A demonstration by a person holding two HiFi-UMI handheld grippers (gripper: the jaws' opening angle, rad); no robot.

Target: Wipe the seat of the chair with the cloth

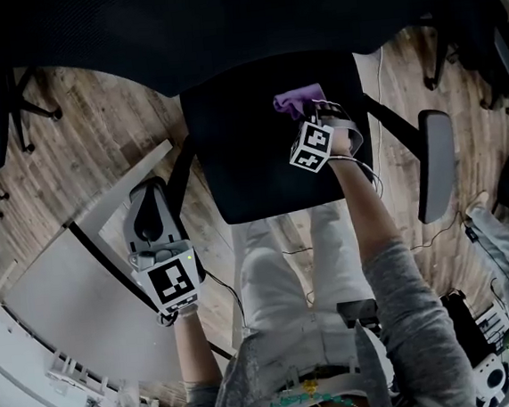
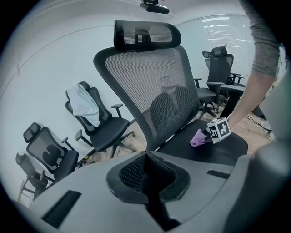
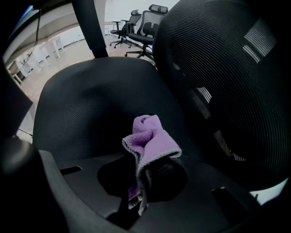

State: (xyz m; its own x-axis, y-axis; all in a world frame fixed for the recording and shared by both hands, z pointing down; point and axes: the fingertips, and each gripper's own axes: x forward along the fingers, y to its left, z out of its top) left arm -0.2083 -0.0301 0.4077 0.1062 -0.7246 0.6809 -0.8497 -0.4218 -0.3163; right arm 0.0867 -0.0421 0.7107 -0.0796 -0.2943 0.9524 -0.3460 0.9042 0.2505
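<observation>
right hand-held gripper (image 3: 137, 189) clamps purple cloth (image 3: 152, 141) — above the chair seat (image 3: 91, 104).

Office with many swivel chairs (image 2: 97, 123)

Standing here, I can't make out a single word, brand or number anywhere. The only printed marks are black-and-white square patterns. One is on the right marker cube (image 1: 313, 146) over the chair seat, and one is on the left marker cube (image 1: 173, 284) out beside the chair. They are blocky code squares, not letters or digits.
</observation>
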